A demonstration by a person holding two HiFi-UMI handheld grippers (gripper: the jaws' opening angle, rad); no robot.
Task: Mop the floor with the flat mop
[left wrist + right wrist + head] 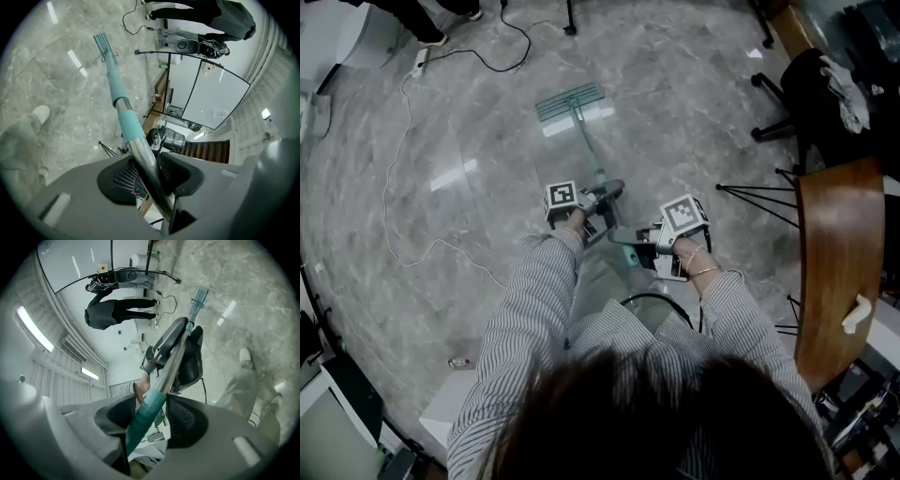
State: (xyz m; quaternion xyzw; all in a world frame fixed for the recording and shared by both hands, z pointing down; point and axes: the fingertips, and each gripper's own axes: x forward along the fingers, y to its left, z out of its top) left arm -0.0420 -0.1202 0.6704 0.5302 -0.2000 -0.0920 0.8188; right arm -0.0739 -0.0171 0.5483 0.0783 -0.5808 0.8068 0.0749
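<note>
A person in a striped shirt (534, 309) stands on a grey stone floor (469, 122) and holds a pair of tongs in each hand. Both pairs hold the flat mop (587, 142). The left tongs (602, 199) are clenched on the shiny metal part of the mop pole (140, 150), just below a light blue-green sleeve (127, 121) on the pole. The right tongs (630, 239) are clenched on the dark blue-green grip (143, 423) at the near end of the pole, closer to the person's body. The two pairs sit near each other, the left one further along the pole. The pole slants away from the person and down to the floor. The mop head (570, 101) is flat and blue-green, and it lies on the floor well in front of the person. The floor around it shines with light. A thin white cable (394, 178) curls over the floor on the left side. On the right side stands a brown wooden tabletop (834, 262), and beyond it a black chair (802, 94) with cloth on it. In the left gripper view, a pale shoe (40, 113) of the person shows on the floor. In the right gripper view, another person in dark clothes (117, 312) stands far off by a white wall.
</note>
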